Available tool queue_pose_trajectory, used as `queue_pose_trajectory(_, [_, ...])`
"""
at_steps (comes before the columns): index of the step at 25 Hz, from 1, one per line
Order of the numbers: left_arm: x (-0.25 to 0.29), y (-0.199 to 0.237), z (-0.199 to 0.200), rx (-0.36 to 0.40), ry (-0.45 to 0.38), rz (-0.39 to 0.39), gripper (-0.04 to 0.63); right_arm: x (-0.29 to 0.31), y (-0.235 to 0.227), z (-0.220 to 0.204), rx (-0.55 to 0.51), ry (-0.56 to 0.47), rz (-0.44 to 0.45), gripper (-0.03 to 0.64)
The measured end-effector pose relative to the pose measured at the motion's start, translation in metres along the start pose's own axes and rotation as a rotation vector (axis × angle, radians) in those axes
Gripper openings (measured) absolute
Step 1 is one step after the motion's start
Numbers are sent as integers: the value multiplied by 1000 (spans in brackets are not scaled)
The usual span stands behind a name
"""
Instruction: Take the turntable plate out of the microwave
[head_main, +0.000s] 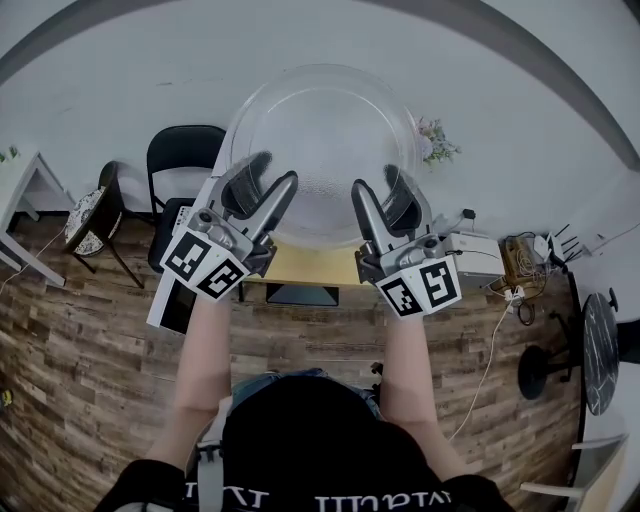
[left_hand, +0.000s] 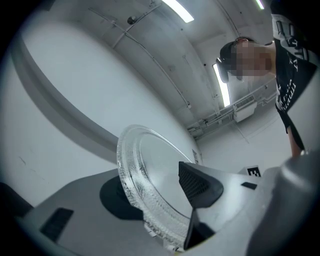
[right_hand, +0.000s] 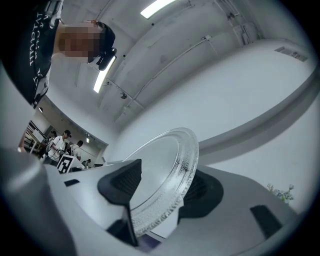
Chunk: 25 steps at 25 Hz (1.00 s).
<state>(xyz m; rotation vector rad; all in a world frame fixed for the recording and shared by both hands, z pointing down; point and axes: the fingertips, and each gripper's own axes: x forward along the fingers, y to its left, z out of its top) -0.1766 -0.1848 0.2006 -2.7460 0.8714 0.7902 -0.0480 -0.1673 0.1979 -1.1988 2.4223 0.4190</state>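
Observation:
The clear glass turntable plate (head_main: 320, 130) is held up in the air in front of me, tilted, with a white wall behind it. My left gripper (head_main: 272, 178) clamps its near left rim and my right gripper (head_main: 378, 182) clamps its near right rim. In the left gripper view the ribbed rim of the plate (left_hand: 150, 170) runs between the two dark pads of the left gripper (left_hand: 157, 192), one on each face. In the right gripper view the plate (right_hand: 165, 165) sits the same way in the right gripper (right_hand: 162, 187).
Below the hands a yellow tabletop (head_main: 310, 265) shows, with a white appliance (head_main: 475, 255) at its right and a white panel with a dark window (head_main: 175, 295) at its left. A black chair (head_main: 185, 160), a small stool (head_main: 90, 215) and a round black table (head_main: 600, 350) stand on the wooden floor.

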Motion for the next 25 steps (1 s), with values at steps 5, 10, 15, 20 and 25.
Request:
queue_pose_trajectory(5, [3,2,-1,-5,9,3,206,1,-3,-1,0,2,-5,232])
queue_pose_trajectory(10, [5,1,-2,-5,14,7,207,-1,-4,-1,9,-2,-12,232])
queue_pose_trajectory(15, [6,-2,-3,-7,16,15,212,-3,-5,0,11,1,-15,232])
queue_pose_trajectory(20, [8,-7,-3,0,19,14,213,-7,-7,2,14,-9,-16,232])
queue_pose_trajectory(25, [7,0,0,0,18,15,215,-1,-4,1,8,-11,-14,233])
